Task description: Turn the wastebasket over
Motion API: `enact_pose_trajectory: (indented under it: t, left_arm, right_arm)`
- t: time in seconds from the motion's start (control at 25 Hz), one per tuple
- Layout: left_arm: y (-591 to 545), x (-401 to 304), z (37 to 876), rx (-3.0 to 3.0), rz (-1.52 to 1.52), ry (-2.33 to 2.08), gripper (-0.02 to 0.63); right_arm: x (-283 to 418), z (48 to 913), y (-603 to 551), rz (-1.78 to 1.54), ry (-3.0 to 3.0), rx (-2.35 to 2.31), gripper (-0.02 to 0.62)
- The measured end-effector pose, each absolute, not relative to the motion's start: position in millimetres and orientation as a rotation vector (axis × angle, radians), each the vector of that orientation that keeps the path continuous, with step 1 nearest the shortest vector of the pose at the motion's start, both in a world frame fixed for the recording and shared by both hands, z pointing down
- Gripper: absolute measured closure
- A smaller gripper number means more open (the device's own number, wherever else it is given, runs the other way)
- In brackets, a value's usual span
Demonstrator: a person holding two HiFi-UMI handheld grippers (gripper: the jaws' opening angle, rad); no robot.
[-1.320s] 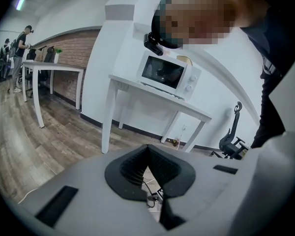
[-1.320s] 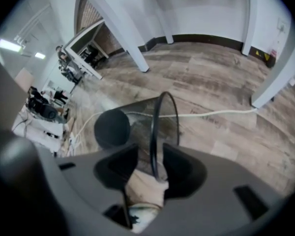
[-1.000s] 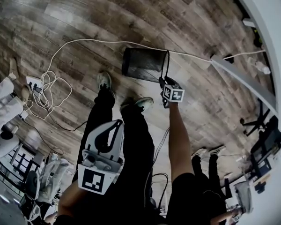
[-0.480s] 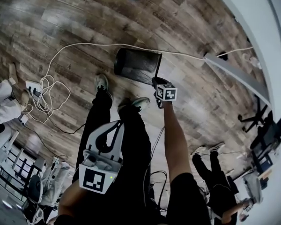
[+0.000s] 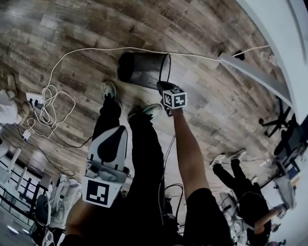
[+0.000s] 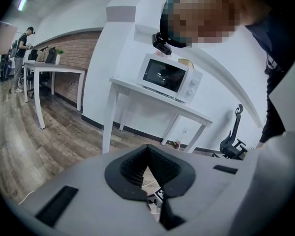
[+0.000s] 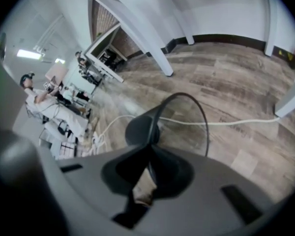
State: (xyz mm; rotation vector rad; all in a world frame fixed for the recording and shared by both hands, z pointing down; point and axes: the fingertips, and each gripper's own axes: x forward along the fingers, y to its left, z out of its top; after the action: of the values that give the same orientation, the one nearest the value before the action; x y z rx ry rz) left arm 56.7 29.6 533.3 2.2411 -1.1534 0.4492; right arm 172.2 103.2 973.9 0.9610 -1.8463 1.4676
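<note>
The black mesh wastebasket (image 5: 141, 69) is tipped on its side over the wood floor, base to the left, open rim to the right. My right gripper (image 5: 163, 86) reaches down to the rim's near edge; its jaws have just been closing with the thin rim wire between them. In the right gripper view the rim loop (image 7: 207, 127) and dark base (image 7: 141, 130) show beyond the right gripper (image 7: 148, 167), shut on the rim. My left gripper (image 5: 114, 136) hangs by my legs, shut and empty. In its own view the left gripper (image 6: 148, 151) faces a room.
A white cable (image 5: 87, 48) runs across the floor behind the basket to a coil and power strip (image 5: 40, 104). My shoes (image 5: 109, 90) stand just in front of the basket. A white slanted beam (image 5: 256, 73) is right, another person (image 5: 241, 188) lower right. A microwave table (image 6: 157, 95) stands ahead.
The right gripper has closed on the basket's rim and risen. The basket has tipped and shifted left, its base now showing more. The left gripper has stayed put.
</note>
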Motion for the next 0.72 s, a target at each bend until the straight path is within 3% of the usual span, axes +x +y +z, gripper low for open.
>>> enact_pose_trajectory:
  t: [0.72]
  left_arm:
    - [7,5,534,2.225,0.459,-1.119,0.573]
  right_arm:
    - [110,933,94,1.211,-1.871,0.719,0.549]
